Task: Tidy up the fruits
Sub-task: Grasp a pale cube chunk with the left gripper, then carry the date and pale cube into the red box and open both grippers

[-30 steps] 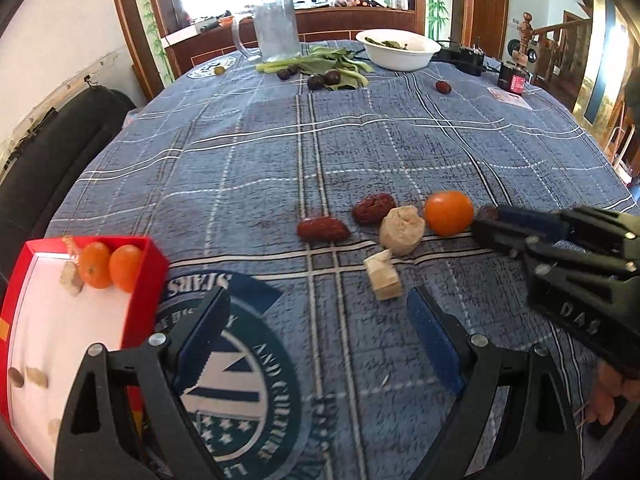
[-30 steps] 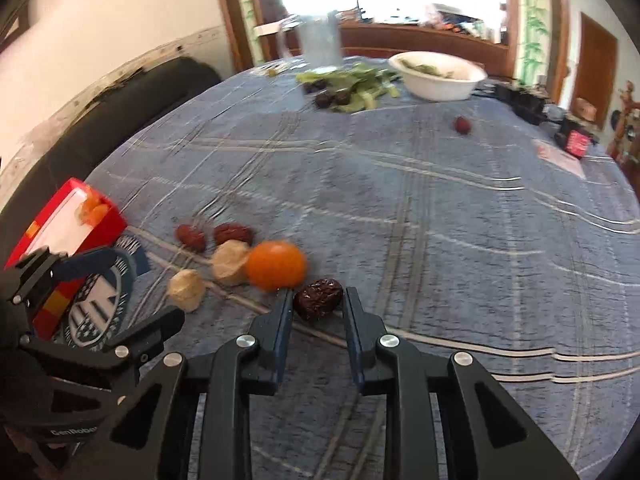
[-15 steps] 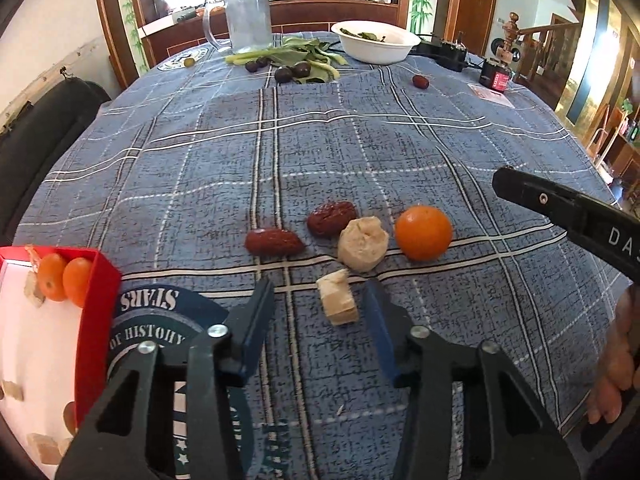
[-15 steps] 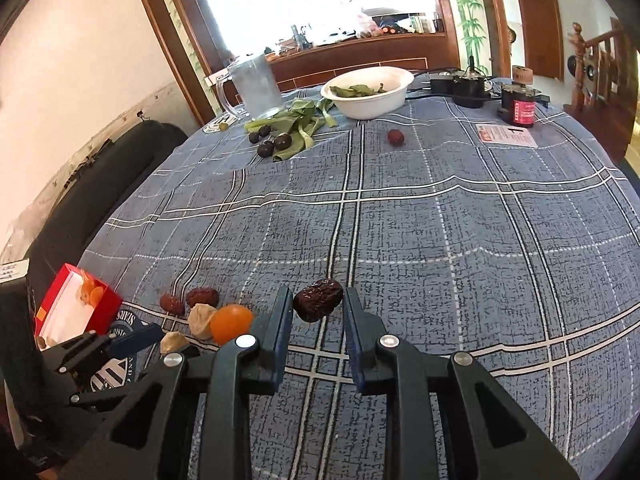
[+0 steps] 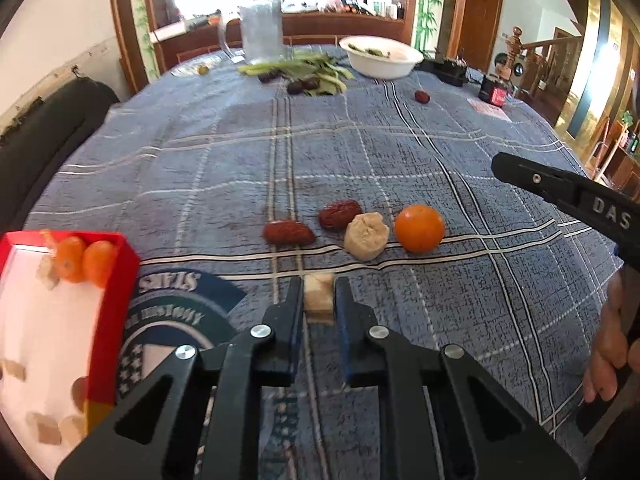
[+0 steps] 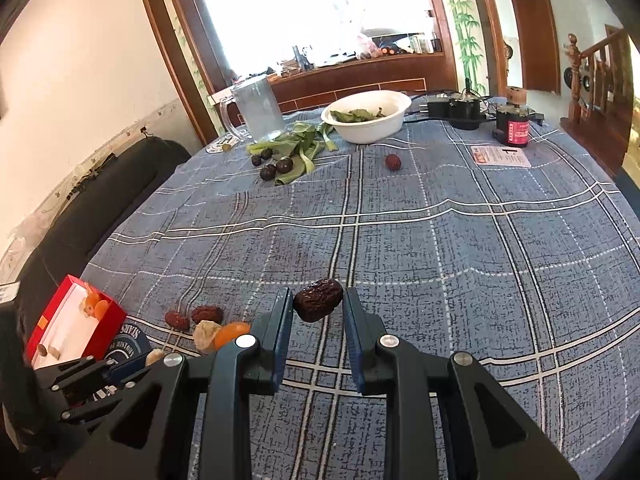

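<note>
Blue plaid cloth covers the round worktop [image 5: 360, 152], with a white bowl [image 6: 368, 116] and a glass jug [image 6: 256, 108] at its far edge. Near the left edge stands a red box [image 5: 116, 280] holding two small orange fruits [image 5: 84, 260]. Mid-cloth lie an orange [image 5: 419, 228], a pale lump [image 5: 366, 236] and two red dates [image 5: 312, 224]. Left claw [image 5: 319, 300] has just been closing and now pinches a pale cube [image 5: 319, 298] on the cloth. Right claw [image 6: 318, 308] grips a dark dried date [image 6: 319, 299] above the cloth
</note>
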Action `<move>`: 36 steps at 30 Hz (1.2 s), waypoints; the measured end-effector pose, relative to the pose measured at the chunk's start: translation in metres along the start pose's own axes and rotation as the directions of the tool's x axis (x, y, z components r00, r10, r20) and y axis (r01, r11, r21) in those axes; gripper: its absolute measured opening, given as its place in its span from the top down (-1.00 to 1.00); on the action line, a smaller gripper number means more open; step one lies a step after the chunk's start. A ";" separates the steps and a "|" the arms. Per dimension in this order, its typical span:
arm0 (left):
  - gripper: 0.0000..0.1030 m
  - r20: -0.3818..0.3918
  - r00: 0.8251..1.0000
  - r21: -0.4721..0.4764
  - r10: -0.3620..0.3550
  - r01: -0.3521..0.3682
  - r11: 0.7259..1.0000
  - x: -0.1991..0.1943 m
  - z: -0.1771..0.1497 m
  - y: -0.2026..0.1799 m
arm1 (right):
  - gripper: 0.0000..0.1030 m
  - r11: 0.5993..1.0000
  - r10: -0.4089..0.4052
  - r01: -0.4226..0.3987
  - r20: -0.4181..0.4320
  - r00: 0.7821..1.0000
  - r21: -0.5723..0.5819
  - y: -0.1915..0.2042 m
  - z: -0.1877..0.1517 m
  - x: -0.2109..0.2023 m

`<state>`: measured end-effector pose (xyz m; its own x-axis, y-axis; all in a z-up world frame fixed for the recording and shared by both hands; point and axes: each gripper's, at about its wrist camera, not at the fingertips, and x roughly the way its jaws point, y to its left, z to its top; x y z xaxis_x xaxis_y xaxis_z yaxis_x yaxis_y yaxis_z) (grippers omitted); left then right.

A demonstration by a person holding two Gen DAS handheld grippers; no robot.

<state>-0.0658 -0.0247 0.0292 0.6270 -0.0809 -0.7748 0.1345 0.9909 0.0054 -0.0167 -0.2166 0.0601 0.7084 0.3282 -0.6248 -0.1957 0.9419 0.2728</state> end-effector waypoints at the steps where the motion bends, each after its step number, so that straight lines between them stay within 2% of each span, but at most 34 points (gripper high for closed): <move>1: 0.68 0.011 1.000 0.001 0.009 -0.009 1.000 -0.003 -0.001 0.001 | 0.52 1.000 0.014 -0.014 0.004 1.000 -0.009 0.002 0.000 -0.001; 4: 0.68 0.061 0.997 0.005 0.054 -0.054 0.999 -0.017 -0.003 0.004 | 0.53 0.996 0.055 -0.053 0.032 0.998 -0.066 0.015 -0.002 -0.008; 9: 0.68 0.148 0.981 0.005 0.124 -0.126 0.992 -0.039 -0.003 0.009 | 0.53 0.976 0.137 -0.122 0.073 0.988 -0.182 0.037 -0.010 -0.018; 15: 0.68 0.205 0.966 -0.001 0.158 -0.162 0.987 -0.057 -0.006 0.014 | 0.53 0.968 0.124 -0.102 0.082 0.989 -0.228 0.045 -0.015 -0.017; 23: 0.67 0.223 0.958 -0.028 0.182 -0.180 0.983 -0.066 -0.009 0.023 | 0.53 0.967 0.095 -0.069 0.094 0.991 -0.245 0.046 -0.018 -0.017; 36: 0.67 0.215 0.957 -0.051 0.192 -0.186 0.981 -0.065 -0.012 0.030 | 0.53 0.962 0.078 -0.050 0.098 0.992 -0.267 0.049 -0.020 -0.017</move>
<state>-0.1122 0.0113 0.0720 0.7911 0.0901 -0.6050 -0.0234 0.9928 0.1172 -0.0520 -0.1749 0.0699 0.7538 0.3925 -0.5270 -0.4046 0.9092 0.0985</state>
